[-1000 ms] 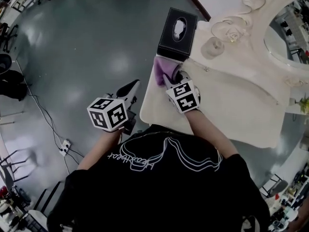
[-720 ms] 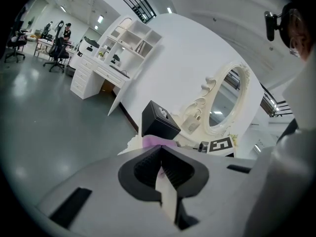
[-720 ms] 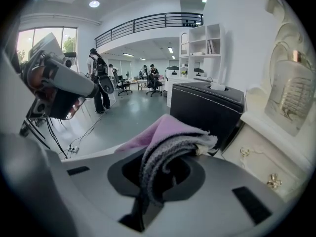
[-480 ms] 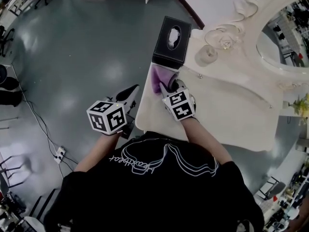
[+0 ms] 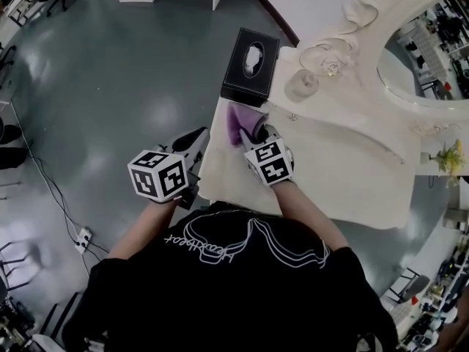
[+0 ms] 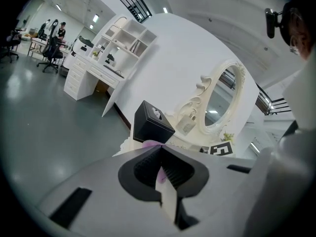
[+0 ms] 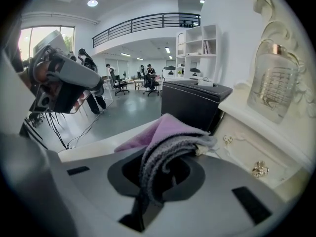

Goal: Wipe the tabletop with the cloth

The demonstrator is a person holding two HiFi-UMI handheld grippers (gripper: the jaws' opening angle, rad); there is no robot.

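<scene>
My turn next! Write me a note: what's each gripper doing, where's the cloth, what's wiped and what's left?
Right gripper: shut on the cloth, which is bunched between the jaws with its purple end lying on the tabletop.
Left gripper: shut and empty, held off the table's left edge, above the floor.
Cloth position: at the tabletop's left edge, right in front of the black tissue box. A glass bottle stands on the ledge further back.
Done: cloth is gripped and on the surface. No marks show how much is wiped.
Left: probably sweep the rest of the top, steering round the box.
</scene>
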